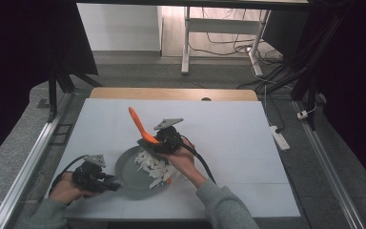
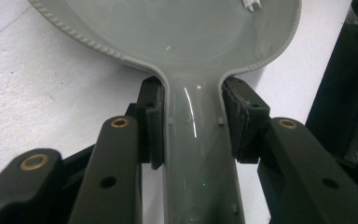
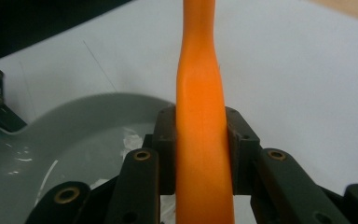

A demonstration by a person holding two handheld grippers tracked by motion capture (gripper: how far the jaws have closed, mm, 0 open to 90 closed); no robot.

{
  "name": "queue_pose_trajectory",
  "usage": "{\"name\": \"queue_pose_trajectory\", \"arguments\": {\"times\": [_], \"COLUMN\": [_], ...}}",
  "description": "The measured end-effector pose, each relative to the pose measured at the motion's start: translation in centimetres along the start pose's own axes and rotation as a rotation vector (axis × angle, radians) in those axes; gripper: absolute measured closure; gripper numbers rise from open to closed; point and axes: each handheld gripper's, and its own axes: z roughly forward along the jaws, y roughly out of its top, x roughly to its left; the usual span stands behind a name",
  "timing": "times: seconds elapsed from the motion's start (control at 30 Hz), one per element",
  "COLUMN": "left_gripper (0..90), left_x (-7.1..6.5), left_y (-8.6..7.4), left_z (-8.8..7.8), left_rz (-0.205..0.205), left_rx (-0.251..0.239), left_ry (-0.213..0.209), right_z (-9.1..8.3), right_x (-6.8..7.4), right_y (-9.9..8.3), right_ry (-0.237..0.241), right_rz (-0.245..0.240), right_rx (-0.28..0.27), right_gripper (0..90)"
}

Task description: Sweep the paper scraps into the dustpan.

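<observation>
Your left tool (image 1: 108, 183) sits at the near left of the white surface (image 1: 228, 138), and its jaws are clamped on the handle of the grey pan (image 1: 124, 167). In the left gripper view the two black pads (image 2: 153, 122) press against either side of that handle (image 2: 193, 140), just below where it widens into the pan's bowl. The pan lies flat on the surface, near its front edge and left of the middle, with its handle pointing toward your left hand (image 1: 66, 188). Your right tool (image 1: 158, 141) hovers over the far right rim of the pan, and its jaws are closed on an orange spatula (image 1: 140, 126). In the right gripper view the pads (image 3: 167, 144) grip the orange handle (image 3: 200, 140) on both sides, and the handle runs straight up between them. From the high view the spatula's free end slants up and away to the far left, above the bare surface, while its other end reaches down into the pan under your right hand (image 1: 183, 162). A heap of white pieces (image 1: 153, 167) lies in the right half of the pan, just below that hand. Your two hands are near each other, with the pan between them.
</observation>
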Motion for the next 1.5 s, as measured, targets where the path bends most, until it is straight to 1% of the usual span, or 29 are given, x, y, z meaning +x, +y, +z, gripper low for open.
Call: {"name": "queue_pose_trajectory", "arguments": {"times": [0.03,0.07,0.13,0.23,0.27,0.33,0.53,0.67,0.8,0.87,0.97,1.03,1.1,1.23,1.3,1.33,1.4,1.43,1.47,1.5], "left_gripper": [61.6,61.6,61.6,61.6,61.6,61.6,61.6,61.6,61.6,61.6,61.6,61.6,61.6,61.6,61.6,61.6,61.6,61.6,61.6,61.6], "left_x": [0.0,0.0,0.0,0.0,0.0,0.0,0.0,0.1,0.1,0.1,0.0,0.0,0.0,0.0,0.0,0.0,0.0,0.0,0.0,0.0], "left_y": [0.0,0.0,0.0,0.0,0.0,0.0,0.0,0.0,0.0,0.0,0.0,0.0,0.0,0.1,0.1,0.1,0.1,0.1,0.1,0.1], "left_z": [0.0,0.0,0.0,0.0,0.0,0.0,0.0,0.0,0.0,0.0,0.0,0.0,0.0,0.0,0.1,0.1,0.1,0.1,0.1,0.1], "left_rz": [0.000,0.000,-0.001,0.000,0.000,-0.001,-0.001,-0.001,0.000,0.000,0.000,0.000,0.000,0.000,0.000,0.000,-0.001,-0.001,0.000,-0.001], "left_rx": [0.000,0.000,-0.001,0.000,-0.001,0.000,-0.002,-0.002,-0.002,-0.002,-0.003,-0.003,-0.002,-0.001,0.000,-0.001,-0.002,-0.002,-0.002,-0.002], "left_ry": [0.000,0.000,-0.001,-0.001,-0.002,-0.003,-0.004,-0.004,-0.003,-0.004,-0.003,-0.001,-0.001,0.000,-0.001,-0.002,-0.002,-0.001,0.000,0.000], "right_z": [-0.5,-1.0,-1.9,-3.0,-3.2,-3.4,-3.1,-2.5,-1.4,-1.0,-0.5,-0.1,0.4,0.8,0.8,0.8,0.9,1.0,1.0,1.0], "right_x": [-0.2,-0.4,-1.3,-2.9,-3.4,-4.5,-7.1,-8.5,-9.6,-9.9,-9.8,-9.7,-9.4,-8.3,-7.7,-7.4,-6.5,-5.4,-5.4,-4.8], "right_y": [0.2,0.5,0.8,1.0,1.0,0.9,0.0,-0.5,-0.8,-0.9,-0.5,-0.3,-0.1,0.2,0.2,0.2,0.1,0.1,0.1,0.1], "right_ry": [-0.003,-0.016,-0.053,-0.104,-0.123,-0.152,-0.214,-0.264,-0.294,-0.295,-0.295,-0.289,-0.278,-0.258,-0.227,-0.206,-0.162,-0.118,-0.118,-0.089], "right_rz": [0.002,0.005,0.016,0.039,0.039,0.057,0.109,0.114,0.120,0.120,0.121,0.112,0.105,0.065,0.059,0.069,0.066,0.041,0.041,0.041], "right_rx": [-0.019,-0.037,-0.063,-0.083,-0.087,-0.088,-0.055,-0.019,0.034,0.049,0.064,0.091,0.109,0.142,0.146,0.146,0.147,0.146,0.146,0.145], "right_gripper": [69.7,69.7,69.7,69.7,69.7,69.7,69.7,69.7,69.7,69.7,69.7,69.8,69.7,69.8,69.8,69.7,69.8,69.7,69.7,69.7]}}
